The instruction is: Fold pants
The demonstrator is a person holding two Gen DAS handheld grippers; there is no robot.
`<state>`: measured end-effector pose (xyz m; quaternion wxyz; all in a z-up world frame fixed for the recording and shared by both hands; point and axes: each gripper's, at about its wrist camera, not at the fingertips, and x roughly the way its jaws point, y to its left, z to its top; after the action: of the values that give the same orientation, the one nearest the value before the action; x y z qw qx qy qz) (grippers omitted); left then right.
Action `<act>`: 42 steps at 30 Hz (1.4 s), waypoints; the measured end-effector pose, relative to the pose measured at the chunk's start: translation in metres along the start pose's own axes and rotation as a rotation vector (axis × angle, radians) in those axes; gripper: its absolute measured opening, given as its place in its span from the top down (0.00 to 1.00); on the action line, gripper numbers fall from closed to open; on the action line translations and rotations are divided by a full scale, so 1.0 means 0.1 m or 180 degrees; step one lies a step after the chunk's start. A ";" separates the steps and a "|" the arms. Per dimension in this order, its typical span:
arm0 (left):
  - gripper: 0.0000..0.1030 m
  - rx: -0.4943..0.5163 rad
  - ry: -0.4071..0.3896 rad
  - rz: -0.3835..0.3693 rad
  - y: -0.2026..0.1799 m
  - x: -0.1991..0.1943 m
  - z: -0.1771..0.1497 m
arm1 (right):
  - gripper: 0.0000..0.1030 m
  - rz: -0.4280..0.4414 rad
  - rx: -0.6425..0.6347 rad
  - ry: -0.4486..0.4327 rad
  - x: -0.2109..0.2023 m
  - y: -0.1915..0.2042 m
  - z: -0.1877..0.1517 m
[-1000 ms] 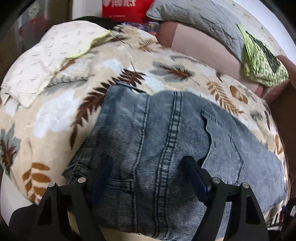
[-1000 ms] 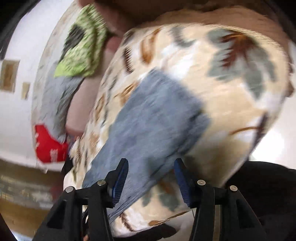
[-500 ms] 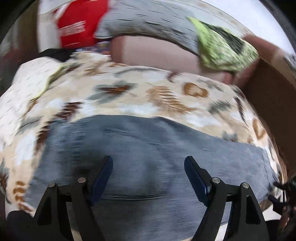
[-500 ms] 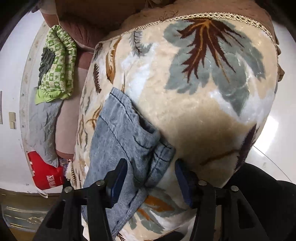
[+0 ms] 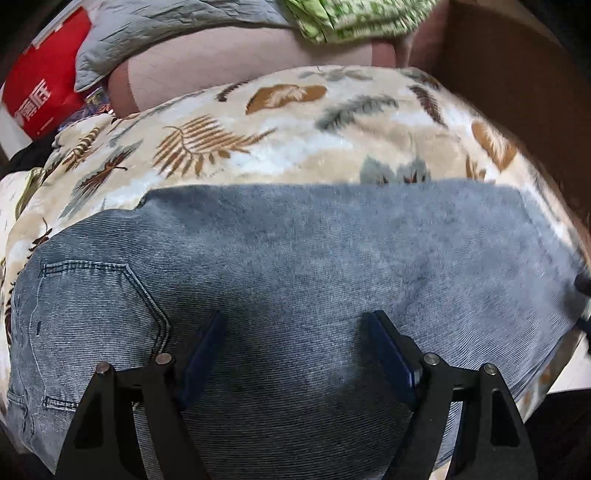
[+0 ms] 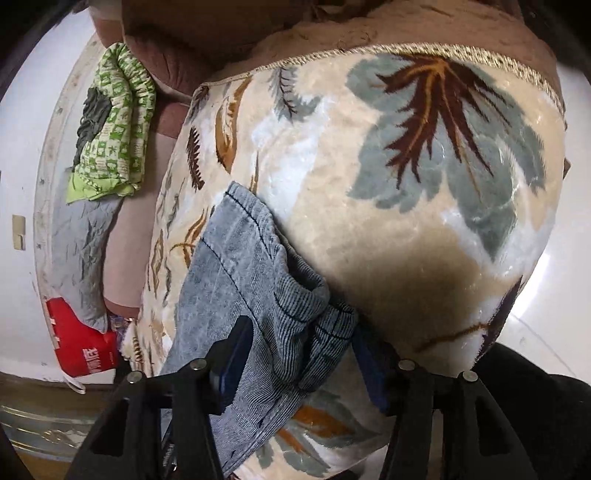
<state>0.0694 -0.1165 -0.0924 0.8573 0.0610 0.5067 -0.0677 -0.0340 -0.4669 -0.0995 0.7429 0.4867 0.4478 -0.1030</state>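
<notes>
Light blue denim pants [image 5: 280, 258] lie flat on a leaf-patterned blanket [image 5: 295, 140]. A back pocket [image 5: 92, 295] shows at the left. My left gripper [image 5: 295, 332] is open and hovers just over the middle of the pants. In the right wrist view the leg hems [image 6: 266, 273] lie stacked and rumpled on the blanket [image 6: 424, 221]. My right gripper [image 6: 301, 343] is open, with its jaws on either side of the hem end.
A brown sofa back [image 5: 221, 66] rises behind the blanket. On it lie a grey quilted cloth [image 5: 147, 26] and a green patterned cloth [image 6: 114, 125]. A red bag [image 5: 40, 92] stands at the far left. White floor [image 6: 546, 295] lies beyond the blanket's edge.
My left gripper has swung right along the pants, from the waistband to the mid-leg. My right gripper has closed in on the hem end, which now sits between its jaws.
</notes>
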 end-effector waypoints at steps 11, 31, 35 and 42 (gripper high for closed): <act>0.22 0.0043 0.0081 -0.0019 -0.13 0.04 0.08 | 0.51 -0.0031 0.0087 0.0006 0.02 -0.07 -0.03; 0.20 0.0184 0.0147 -0.0001 -0.27 0.04 0.09 | 0.70 -0.0281 -0.0465 -0.0105 -0.02 0.22 -0.02; 0.21 0.0121 -0.0153 -0.0053 -0.24 -0.19 0.10 | 0.70 -0.0327 -0.0528 -0.0082 -0.02 0.23 -0.01; 0.16 0.0215 0.0181 -0.0126 -0.26 0.11 0.02 | 0.71 -0.0355 -0.0872 -0.0259 -0.18 0.61 -0.11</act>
<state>0.0715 -0.1429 -0.1019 0.8385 0.0818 0.5294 -0.0999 -0.0147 -0.4320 -0.0490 0.8131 0.3505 0.4535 -0.1017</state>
